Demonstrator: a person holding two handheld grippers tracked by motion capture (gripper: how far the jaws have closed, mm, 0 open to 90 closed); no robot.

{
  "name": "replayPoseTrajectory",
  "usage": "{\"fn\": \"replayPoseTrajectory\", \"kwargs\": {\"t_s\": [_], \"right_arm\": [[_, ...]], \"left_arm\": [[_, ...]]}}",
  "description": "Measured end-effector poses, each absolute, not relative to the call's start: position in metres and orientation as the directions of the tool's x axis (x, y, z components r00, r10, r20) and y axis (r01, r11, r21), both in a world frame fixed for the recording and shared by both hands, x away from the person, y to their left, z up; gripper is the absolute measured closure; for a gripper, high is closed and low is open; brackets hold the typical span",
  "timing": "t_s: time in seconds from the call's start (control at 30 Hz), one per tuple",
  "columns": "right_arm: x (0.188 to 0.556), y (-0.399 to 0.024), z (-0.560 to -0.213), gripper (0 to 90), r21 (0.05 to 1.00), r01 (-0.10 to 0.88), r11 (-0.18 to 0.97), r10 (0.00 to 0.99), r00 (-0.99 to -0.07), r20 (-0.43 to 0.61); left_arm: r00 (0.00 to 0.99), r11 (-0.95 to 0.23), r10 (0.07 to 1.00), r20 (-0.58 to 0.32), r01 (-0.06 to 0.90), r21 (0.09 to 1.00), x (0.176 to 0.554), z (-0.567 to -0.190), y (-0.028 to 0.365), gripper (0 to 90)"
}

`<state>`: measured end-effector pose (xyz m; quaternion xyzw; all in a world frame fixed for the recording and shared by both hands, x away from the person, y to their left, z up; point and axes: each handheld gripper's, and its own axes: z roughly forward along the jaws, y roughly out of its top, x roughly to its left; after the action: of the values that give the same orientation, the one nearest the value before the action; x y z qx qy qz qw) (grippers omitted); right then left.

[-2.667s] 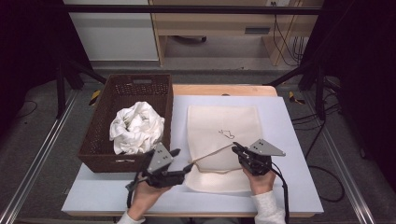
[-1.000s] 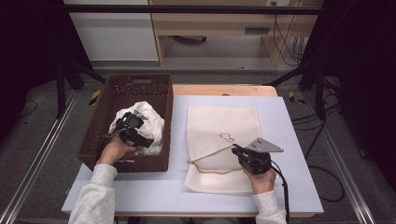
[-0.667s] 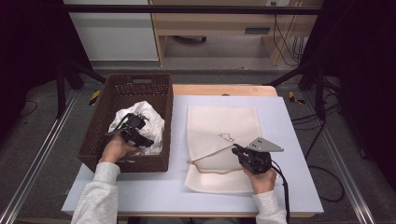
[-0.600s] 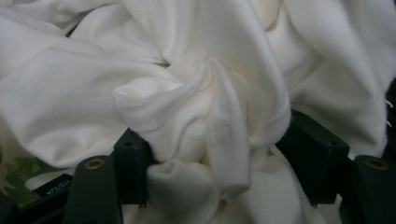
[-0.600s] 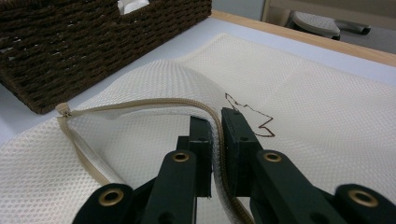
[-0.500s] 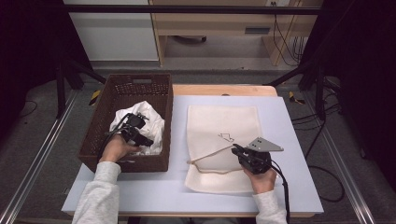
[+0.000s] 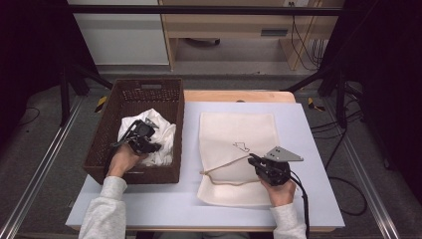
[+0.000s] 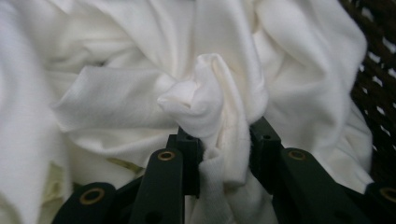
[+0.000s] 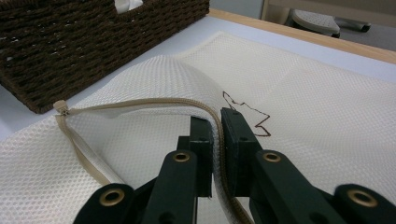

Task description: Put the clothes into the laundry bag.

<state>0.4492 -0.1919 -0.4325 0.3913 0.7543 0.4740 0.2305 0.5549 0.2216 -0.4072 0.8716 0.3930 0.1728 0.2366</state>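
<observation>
Left tool (image 8: 219, 144): jaws just closing, pinching a fold of the white cloth (image 7: 161, 137).
Right tool (image 9: 215, 123): clamped on the zipper edge of the mesh bag (image 7: 239, 149).
Count: one crumpled cloth, one cream bag, one wicker basket (image 7: 149, 89).
Place: cloth in the basket at the bench (image 7: 308, 129) left edge; bag flat mid-bench.

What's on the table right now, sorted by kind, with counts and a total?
Wicker basket: 1
White cloth in the basket: 1 crumpled bundle
Mesh zip bag: 1
Grippers: 2, left gripper and right gripper
Total: 5
</observation>
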Motion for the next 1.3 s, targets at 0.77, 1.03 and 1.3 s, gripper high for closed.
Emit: {"fn": "replayPoseTrajectory", "kwargs": {"t_s": [0.77,1.03,1.3], "right_arm": [[0.45,-0.194,-0.433,84.3,0.896,0.372,0.242,0.809,-0.587,0.025],[0.45,-0.195,-0.433,84.5,0.897,0.374,0.236,0.811,-0.585,0.03],[0.45,-0.195,-0.433,84.8,0.898,0.374,0.234,0.811,-0.585,0.032]], "left_arm": [[0.462,-0.208,0.885,0.066,0.265,0.941,0.521,-0.37,0.259,71.4],[0.418,-0.14,0.906,0.063,0.158,0.978,0.514,-0.351,0.265,71.4],[0.412,-0.089,0.91,0.05,0.076,0.993,0.508,-0.317,0.266,71.5]]}}
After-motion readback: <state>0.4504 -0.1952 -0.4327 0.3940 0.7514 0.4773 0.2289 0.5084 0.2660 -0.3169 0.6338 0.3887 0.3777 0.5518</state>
